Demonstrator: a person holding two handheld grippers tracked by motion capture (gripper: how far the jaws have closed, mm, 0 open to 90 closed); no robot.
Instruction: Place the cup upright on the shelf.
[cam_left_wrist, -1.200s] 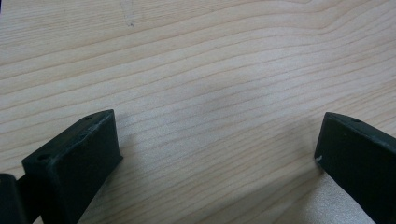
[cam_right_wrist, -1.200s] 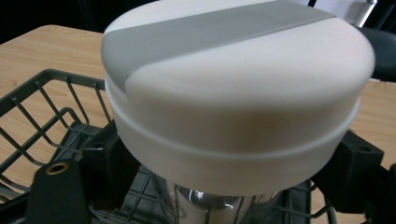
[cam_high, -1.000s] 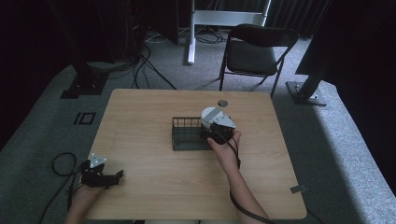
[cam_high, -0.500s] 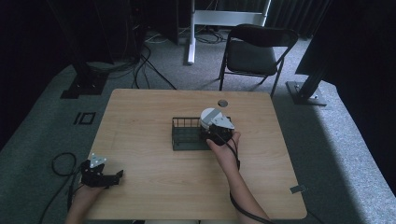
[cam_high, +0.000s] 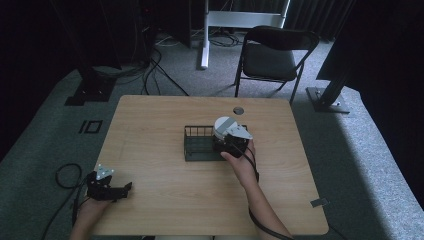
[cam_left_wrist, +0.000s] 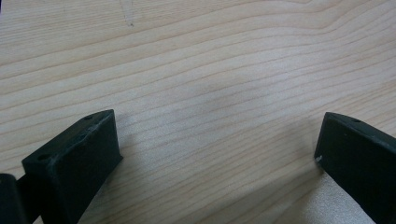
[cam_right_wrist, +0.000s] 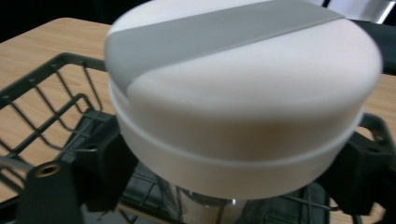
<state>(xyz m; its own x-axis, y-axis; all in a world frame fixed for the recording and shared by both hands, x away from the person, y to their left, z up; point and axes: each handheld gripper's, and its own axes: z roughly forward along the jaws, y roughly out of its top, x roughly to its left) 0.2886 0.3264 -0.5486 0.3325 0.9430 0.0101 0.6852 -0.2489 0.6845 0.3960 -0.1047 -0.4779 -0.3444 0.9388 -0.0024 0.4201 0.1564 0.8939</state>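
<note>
A jar with a round white lid crossed by a grey stripe (cam_high: 223, 126) hangs over the right end of a black wire basket (cam_high: 197, 129) at the table's middle. My right gripper (cam_high: 227, 140) is shut on the jar just under the lid. In the right gripper view the lid (cam_right_wrist: 243, 79) bulges over both jaws of the right gripper (cam_right_wrist: 229, 191), with the basket (cam_right_wrist: 51, 107) below and to the left. My left gripper (cam_high: 124, 189) lies on the table near the front left corner. Its jaws stand wide open over bare wood in the left gripper view (cam_left_wrist: 215, 154).
A small round grommet (cam_high: 238, 110) sits in the wooden table (cam_high: 150, 125) behind the basket. Beyond the far edge stands a folding chair (cam_high: 272, 55). Cables (cam_high: 65, 175) trail on the floor at the left.
The right gripper has edged the jar slightly to the left over the basket. The left gripper has stayed where it was.
</note>
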